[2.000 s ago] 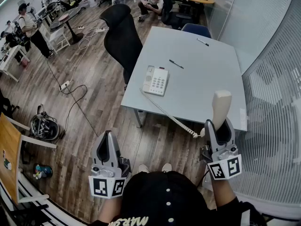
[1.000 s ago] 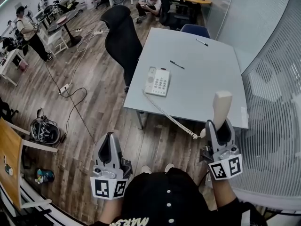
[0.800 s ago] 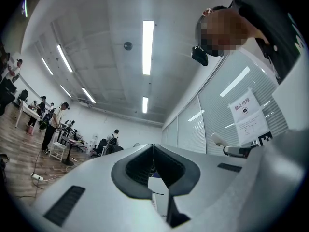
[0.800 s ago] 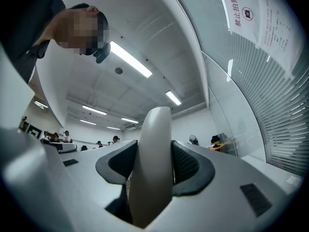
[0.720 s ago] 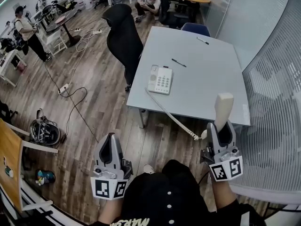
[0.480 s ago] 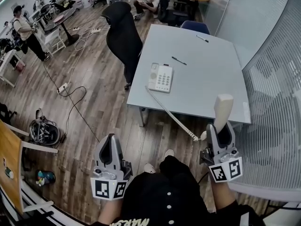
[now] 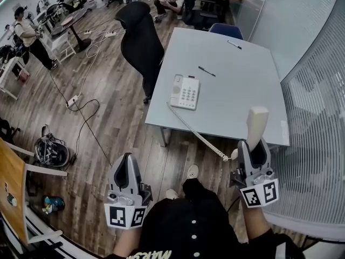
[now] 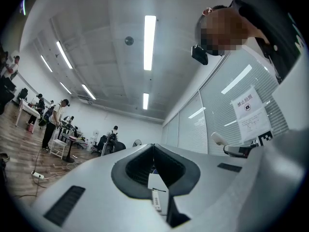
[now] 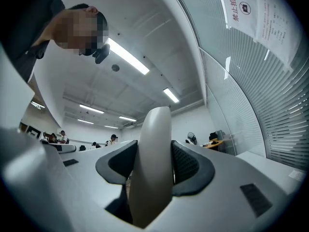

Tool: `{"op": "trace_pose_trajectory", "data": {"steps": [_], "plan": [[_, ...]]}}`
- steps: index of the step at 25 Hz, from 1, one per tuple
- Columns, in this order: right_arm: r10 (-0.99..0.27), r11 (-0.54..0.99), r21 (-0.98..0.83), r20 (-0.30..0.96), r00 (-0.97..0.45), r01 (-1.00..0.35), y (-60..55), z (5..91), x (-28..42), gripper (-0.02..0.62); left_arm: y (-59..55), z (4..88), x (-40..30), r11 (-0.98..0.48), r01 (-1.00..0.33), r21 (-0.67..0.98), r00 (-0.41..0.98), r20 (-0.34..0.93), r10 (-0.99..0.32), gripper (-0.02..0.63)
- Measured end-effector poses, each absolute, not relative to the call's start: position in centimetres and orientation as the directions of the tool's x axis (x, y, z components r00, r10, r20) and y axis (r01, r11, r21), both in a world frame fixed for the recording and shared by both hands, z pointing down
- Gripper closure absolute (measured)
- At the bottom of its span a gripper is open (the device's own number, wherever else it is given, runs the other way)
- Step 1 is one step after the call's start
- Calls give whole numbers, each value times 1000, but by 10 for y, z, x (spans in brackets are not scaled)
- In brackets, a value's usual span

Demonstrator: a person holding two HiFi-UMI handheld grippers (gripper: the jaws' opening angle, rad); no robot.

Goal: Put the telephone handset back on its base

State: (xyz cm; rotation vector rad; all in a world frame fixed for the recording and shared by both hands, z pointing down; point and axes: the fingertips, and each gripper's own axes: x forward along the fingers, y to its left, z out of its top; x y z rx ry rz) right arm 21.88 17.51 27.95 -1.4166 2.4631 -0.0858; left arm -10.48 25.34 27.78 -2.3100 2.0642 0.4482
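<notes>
The white telephone base (image 7: 185, 92) with its keypad lies near the left edge of the grey table (image 7: 237, 85). A coiled cord (image 7: 197, 134) runs from it off the table's front edge to the cream handset (image 7: 255, 125). My right gripper (image 7: 253, 144) is shut on that handset (image 9: 152, 168), which stands upright between the jaws, in front of the table's near right corner. My left gripper (image 7: 126, 171) is shut with nothing in it, low at the left over the wood floor; its jaws meet in the left gripper view (image 8: 153, 149).
A black office chair (image 7: 141, 39) stands at the table's left side and a blue chair (image 7: 226, 31) at its far end. Two pens (image 7: 206, 71) lie on the table. A glass wall with blinds (image 7: 318, 117) runs along the right. Cables (image 7: 81, 99) trail over the floor.
The view has shifted slightly, so the table and phone sit a little lower and to the right. Both grippers hold the same pose; the handset stays gripped.
</notes>
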Motion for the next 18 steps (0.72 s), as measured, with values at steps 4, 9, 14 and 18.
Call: {"op": "trace_pose_trajectory", "data": {"steps": [4,9,14,18], "plan": [[-850,519,-201,-219,-478,-831,157,280,219,362,236,275,-103,-125,-976,181,84,-219,-972,591],[-847,527,-207,-214,-487,-825,129,282,221,362,212,275,-99,-116,-977,179,77,-215,-974,591],[-841,537,-211,-210,-499,-817,98,281,224,362,186,271,-95,-104,-979,177,64,-215,-975,591],[-835,548,-218,-210,-509,-808,71,284,227,362,162,271,-90,-95,-981,171,56,-217,-975,590]]}}
